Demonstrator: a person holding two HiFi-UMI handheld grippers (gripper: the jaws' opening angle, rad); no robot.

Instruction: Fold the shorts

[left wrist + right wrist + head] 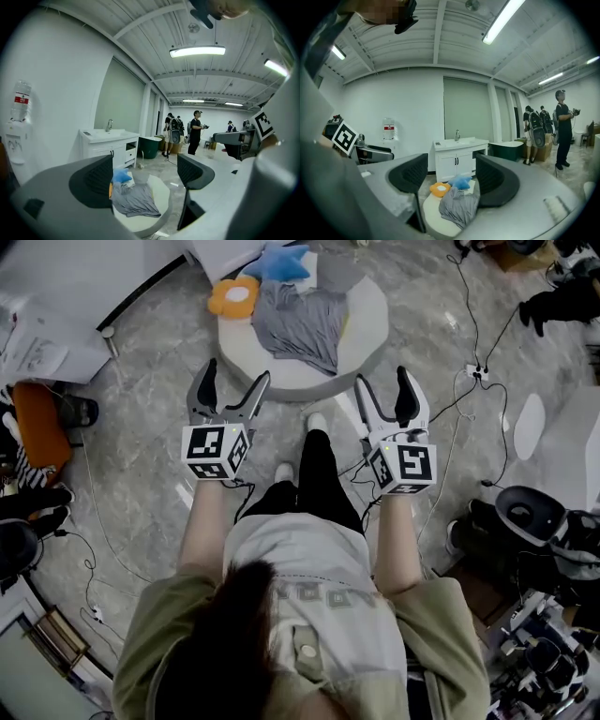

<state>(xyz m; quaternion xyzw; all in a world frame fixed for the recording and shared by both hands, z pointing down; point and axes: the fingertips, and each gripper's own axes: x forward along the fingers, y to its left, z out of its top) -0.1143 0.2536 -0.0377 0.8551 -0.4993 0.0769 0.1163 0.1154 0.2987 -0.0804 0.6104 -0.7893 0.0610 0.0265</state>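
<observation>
Grey shorts (302, 322) lie crumpled on a low round white table (366, 334) ahead of me, also seen as shorts (136, 199) and shorts (459, 206) in the two gripper views. My left gripper (230, 382) hovers short of the table's near left rim, jaws wide apart with nothing between them. My right gripper (384, 388) hovers off the near right rim, likewise open and empty. Neither touches the shorts.
An orange cushion (232, 296) and a blue star cushion (281, 261) sit at the table's far left. Cables (469, 381) trail over the marble floor at right. A white sink cabinet (457, 161) stands behind the table. People (194, 132) stand far off.
</observation>
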